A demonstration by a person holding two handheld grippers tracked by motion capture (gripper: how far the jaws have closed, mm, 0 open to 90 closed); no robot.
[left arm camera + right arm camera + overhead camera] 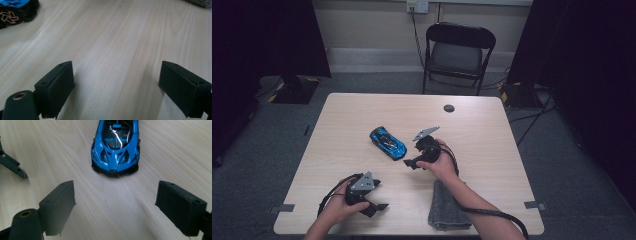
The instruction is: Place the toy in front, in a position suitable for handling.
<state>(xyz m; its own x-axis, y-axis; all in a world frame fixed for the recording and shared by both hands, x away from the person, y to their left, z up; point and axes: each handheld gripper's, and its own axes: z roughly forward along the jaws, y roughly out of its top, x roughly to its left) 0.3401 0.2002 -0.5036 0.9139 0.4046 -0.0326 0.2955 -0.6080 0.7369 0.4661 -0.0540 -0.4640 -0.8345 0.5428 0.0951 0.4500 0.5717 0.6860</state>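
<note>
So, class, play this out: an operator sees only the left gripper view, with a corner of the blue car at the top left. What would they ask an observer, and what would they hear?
Operator: Where is the right gripper?
Observer: The right gripper is open, aimed at one end of the car, not touching it.
Operator: What is that grey thing at my top right?
Observer: A folded cloth at the near edge of the table, by the right forearm.
Operator: Anything beyond the table?
Observer: A black folding chair stands behind its far edge.
</note>
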